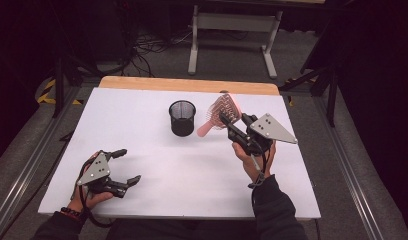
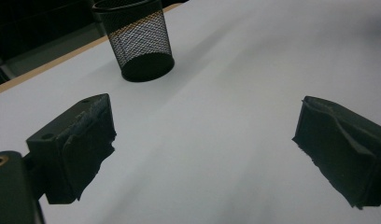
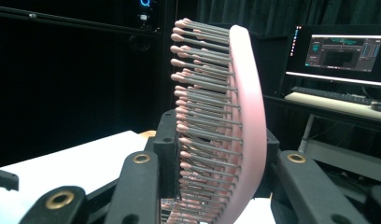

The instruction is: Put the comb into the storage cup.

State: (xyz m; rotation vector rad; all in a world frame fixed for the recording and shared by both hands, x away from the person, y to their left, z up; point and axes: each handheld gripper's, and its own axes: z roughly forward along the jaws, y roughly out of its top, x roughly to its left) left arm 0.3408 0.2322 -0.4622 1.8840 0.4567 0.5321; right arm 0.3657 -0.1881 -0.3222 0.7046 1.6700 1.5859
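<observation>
Two grippers we hold over the white table, our right gripper pinching a pink hairbrush lifted just right of the black mesh cup, our left gripper spread wide, low near the table's front left.

White table bears a black mesh cup.

Black claws, grey triangular plates, dark sleeves
</observation>
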